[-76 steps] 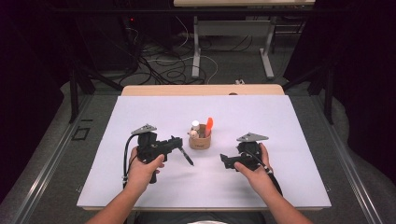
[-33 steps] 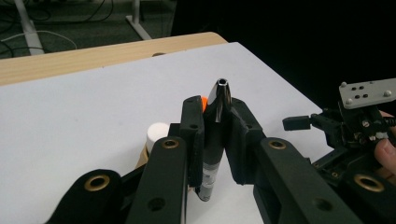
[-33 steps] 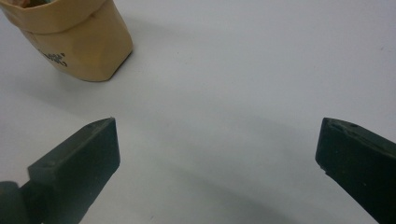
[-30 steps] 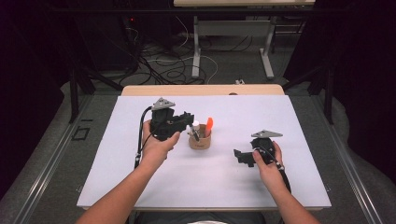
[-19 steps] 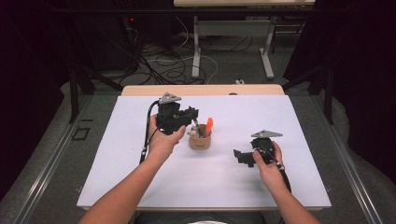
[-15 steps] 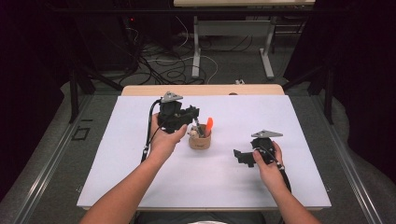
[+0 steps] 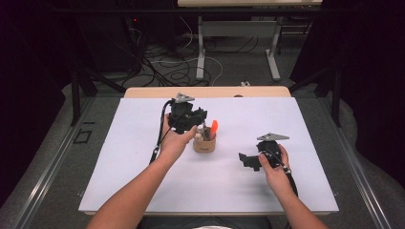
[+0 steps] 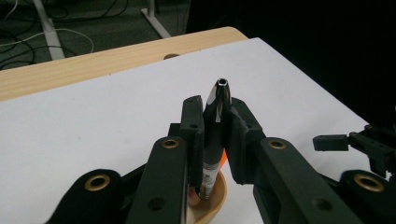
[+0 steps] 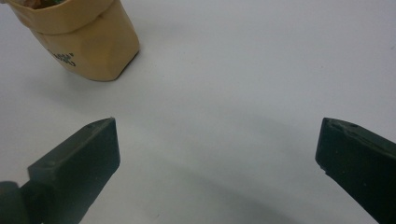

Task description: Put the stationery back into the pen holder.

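You're working on the white table [image 7: 119,157] — the tan pot [image 7: 204,144] is sitting near its centre. Your left gripper [image 8: 215,122], clamped on a dark pen [image 8: 217,121], has been travelling from 8 o'clock of the pot up over its rim; the pen is hanging tip-down into it, so release looks close. Your right gripper [image 9: 215,140] is idling at 3 o'clock, jaws wide apart.
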A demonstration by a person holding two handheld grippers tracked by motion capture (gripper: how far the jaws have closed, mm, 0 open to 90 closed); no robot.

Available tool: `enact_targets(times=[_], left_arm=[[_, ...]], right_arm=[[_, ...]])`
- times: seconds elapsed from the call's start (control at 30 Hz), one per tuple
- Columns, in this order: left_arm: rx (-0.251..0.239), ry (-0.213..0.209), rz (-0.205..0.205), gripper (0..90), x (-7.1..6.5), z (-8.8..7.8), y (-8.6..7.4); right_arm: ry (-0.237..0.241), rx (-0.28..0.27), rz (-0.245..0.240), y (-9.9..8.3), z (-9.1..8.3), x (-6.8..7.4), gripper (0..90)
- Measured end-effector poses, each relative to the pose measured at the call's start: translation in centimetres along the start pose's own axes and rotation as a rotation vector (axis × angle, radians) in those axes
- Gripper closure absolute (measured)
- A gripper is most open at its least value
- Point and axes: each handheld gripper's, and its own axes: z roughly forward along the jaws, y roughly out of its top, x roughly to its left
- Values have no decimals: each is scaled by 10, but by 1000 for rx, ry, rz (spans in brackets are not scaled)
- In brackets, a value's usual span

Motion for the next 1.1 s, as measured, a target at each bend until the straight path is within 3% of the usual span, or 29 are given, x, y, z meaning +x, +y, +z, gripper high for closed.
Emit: enact_targets(times=[0.2,0.83,1.1], left_arm=[[34,13,18,788,-1,9,-2],[128,50,23,788,1,36,-15],[141,49,38,787,0,42,-17]], right_arm=[[3,4,-6,0,0,0,0],[17,11,-18,0,1,1,0],[16,12,-28,-1,2,1,0]])
